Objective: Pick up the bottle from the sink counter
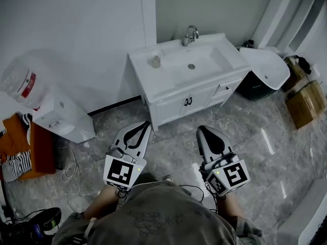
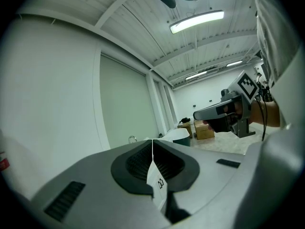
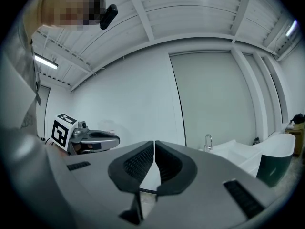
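Standing off from the sink [image 1: 204, 65]; bottle [image 1: 155, 61] upright on the bench [image 1: 153, 83], just left of the sink bowl, well apart from both grippers. On left gripper [image 1: 144, 125] and right gripper [image 1: 204, 130] the fingers [image 2: 138, 162] sit pressed together, nothing between. Step in hand: approach. Better to spread the left fingers early, arrive level, straddle bottle mid-body.

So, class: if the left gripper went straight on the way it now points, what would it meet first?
The left gripper would likely meet the cabinet front below the sink first; depth is unclear.
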Demonstrator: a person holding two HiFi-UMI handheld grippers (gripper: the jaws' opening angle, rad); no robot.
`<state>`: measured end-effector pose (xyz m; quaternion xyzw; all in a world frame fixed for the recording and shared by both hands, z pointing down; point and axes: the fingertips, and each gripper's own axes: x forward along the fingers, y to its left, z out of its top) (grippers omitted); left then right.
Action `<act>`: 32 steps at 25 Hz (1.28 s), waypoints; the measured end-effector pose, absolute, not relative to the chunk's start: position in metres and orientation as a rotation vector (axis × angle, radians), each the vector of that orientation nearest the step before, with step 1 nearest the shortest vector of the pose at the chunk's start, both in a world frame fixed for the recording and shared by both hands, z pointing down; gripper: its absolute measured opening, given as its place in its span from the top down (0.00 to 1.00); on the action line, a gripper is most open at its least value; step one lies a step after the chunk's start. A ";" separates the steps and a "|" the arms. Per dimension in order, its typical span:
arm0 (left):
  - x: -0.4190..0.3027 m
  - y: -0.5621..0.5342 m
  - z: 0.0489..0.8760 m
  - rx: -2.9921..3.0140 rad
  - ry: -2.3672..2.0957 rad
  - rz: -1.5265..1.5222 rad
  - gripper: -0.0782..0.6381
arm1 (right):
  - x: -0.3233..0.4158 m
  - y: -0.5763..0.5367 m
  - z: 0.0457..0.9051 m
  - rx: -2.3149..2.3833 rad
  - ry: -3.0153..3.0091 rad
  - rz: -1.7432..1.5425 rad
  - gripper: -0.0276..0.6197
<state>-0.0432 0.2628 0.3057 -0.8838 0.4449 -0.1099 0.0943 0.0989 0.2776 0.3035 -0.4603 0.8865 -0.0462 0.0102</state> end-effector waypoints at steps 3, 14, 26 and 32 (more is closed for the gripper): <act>-0.034 0.266 0.310 -2.614 1.313 -0.345 0.87 | 0.107 0.279 0.306 -1.430 2.767 -0.152 0.91; -0.024 0.258 0.314 -2.578 1.324 -0.329 0.87 | 0.125 0.269 0.318 -1.443 2.751 -0.123 0.91; -0.019 0.214 0.322 -2.605 1.296 -0.313 0.87 | 0.134 0.230 0.332 -1.499 2.749 -0.144 0.91; -0.029 0.178 0.328 -2.598 1.315 -0.325 0.87 | 0.127 0.193 0.337 -1.493 2.763 -0.156 0.91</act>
